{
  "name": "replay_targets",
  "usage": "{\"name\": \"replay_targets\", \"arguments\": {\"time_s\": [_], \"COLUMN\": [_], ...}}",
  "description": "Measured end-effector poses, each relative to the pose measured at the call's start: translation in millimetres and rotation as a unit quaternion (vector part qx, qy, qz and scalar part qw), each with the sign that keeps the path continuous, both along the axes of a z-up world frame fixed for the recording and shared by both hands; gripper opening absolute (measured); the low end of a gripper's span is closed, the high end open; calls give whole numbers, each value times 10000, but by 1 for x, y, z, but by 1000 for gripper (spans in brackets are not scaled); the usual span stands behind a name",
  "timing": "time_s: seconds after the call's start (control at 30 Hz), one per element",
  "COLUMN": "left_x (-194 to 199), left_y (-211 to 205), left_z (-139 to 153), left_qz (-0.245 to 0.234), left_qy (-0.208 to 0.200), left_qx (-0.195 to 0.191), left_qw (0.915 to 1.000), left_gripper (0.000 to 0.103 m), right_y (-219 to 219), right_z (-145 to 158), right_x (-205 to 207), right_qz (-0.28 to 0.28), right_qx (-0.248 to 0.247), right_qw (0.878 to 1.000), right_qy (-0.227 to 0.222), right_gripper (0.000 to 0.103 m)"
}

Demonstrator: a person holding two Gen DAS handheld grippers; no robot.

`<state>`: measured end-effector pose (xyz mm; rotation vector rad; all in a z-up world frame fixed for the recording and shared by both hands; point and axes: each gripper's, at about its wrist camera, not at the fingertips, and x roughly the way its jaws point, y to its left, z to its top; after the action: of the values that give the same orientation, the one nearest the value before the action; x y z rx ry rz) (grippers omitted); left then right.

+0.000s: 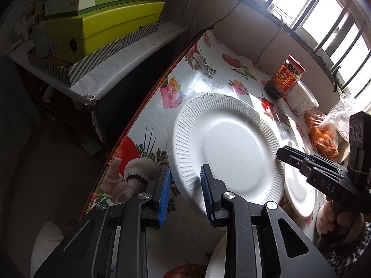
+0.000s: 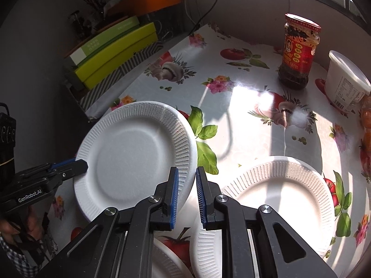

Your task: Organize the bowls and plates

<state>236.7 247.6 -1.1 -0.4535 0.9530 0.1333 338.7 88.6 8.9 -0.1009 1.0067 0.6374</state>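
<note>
Plate (image 1: 231, 143) sits tilted above the bench (image 1: 204, 78), caught by both tools at once: left tool (image 1: 185, 185) has its blue pads either side of the near-left rim, w/ a gap showing, so pinch looks loose, can't tell if it's truly clamped; right tool (image 2: 187, 185) straddles the near-right rim edge the same way, jaws slightly apart, grip not confirmed either. In the left wrist view the right tool's tip comes in from the right and meets the plate's right rim. Second plate (image 2: 278, 199) lies flat on the bench to the right, just beside the lifted one; more white plates (image 2: 204, 250) overlap at the near edge under the tools. Chili jar (image 2: 299, 51) and white tub (image 2: 345, 83) stand far right, well apart from the plates. Step in hand, I'd judge: carrying/handing over one plate to stack it. Next move prob calls for one tool to take a firm hold, the other to let go, then level the plate and lower it centred onto the flat plate at right. Risk: thin foam rim could bend or slip if pinch is weak.
</note>
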Motion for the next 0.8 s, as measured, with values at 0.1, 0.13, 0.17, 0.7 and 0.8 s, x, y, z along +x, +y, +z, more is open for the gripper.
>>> {"name": "replay_targets", "arguments": {"time_s": [0.1,0.13,0.17,0.7,0.8], "left_x": [-5,-6,-8,-46,-52], "left_y": [-3,-5,-7,-37,-41], "left_z": [4,6,8,21,20], "left_qz": [-42,-52,-67,-328,-360], "left_qy": [-43,-62,-84,-263,-262], "left_qx": [20,19,27,100,98], "left_qw": [10000,10000,9999,9991,9990], "left_gripper": [27,27,27,27,27], "right_y": [-5,-6,-8,-42,-47], "right_z": [5,6,8,25,26], "right_x": [-6,-8,-10,-58,-66], "right_qz": [-28,-36,-47,-155,-178], "right_qx": [48,54,60,173,195], "right_qw": [10000,10000,10000,9997,9996], "right_qy": [-16,-18,-26,-111,-105], "right_gripper": [16,16,16,16,16]}}
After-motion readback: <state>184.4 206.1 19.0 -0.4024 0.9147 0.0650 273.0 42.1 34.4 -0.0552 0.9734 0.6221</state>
